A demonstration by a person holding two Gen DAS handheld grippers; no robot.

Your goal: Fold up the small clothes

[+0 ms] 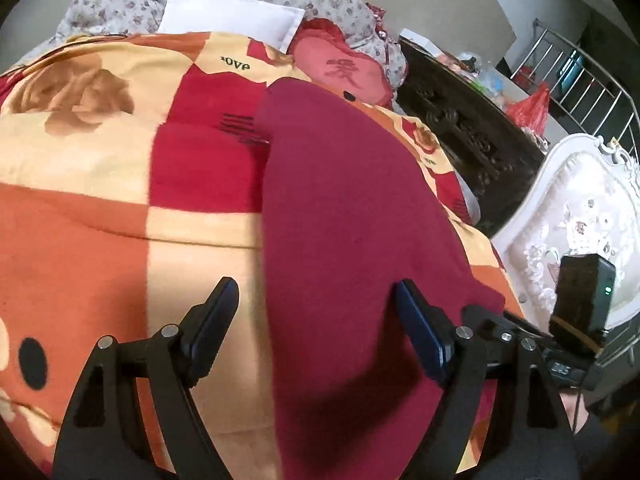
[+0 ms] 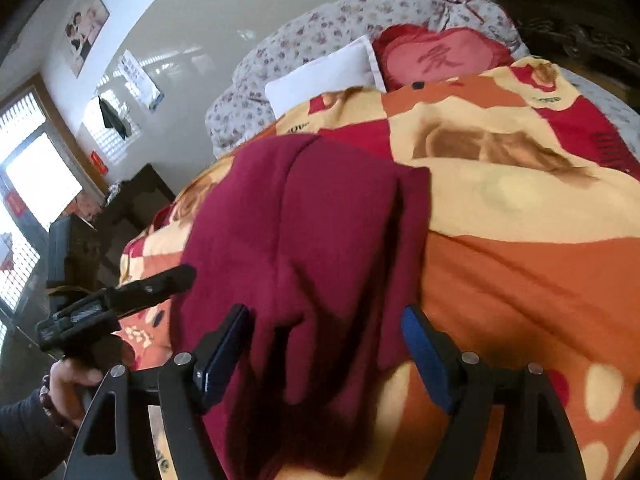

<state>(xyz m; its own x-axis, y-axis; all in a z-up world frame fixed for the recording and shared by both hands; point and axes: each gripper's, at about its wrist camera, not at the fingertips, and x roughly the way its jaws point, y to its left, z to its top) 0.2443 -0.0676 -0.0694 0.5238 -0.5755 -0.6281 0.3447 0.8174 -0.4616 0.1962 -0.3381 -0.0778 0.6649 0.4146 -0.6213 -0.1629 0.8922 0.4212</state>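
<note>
A dark red garment [image 1: 340,200] lies folded lengthwise on a bed blanket [image 1: 80,220] patterned in orange, cream and red. My left gripper [image 1: 316,286] hovers open over the garment's near left edge; its blue pads touch nothing. In the right wrist view the same garment [image 2: 312,220] lies with soft creases, its near end rumpled. My right gripper [image 2: 326,314] stands open just above that near end, with the cloth below the jaws and not pinched. The left gripper [image 2: 176,278] shows at the left of that view, held by a hand [image 2: 76,376].
At the head of the bed lie a white pillow [image 1: 236,12], a red heart cushion [image 1: 344,68] and a floral quilt [image 2: 304,40]. Dark carved wooden furniture [image 1: 460,128] and a white padded chair [image 1: 580,208] stand beside the bed. Windows [image 2: 36,184] are on the left wall.
</note>
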